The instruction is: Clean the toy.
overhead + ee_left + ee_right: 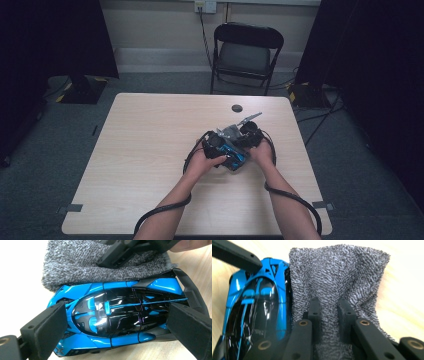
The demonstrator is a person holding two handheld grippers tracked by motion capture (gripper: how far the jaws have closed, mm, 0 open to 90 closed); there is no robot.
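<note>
Left gripper jaws clamping blue toy car lengthwise, right gripper jaws seemingly pinching grey cloth alongside it

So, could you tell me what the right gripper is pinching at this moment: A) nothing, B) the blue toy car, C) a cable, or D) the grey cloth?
D: in the right gripper view, the right gripper has its jaws shut on a fold of the grey cloth, while the blue toy car lies beside it, spanned lengthwise by the left gripper.
</note>
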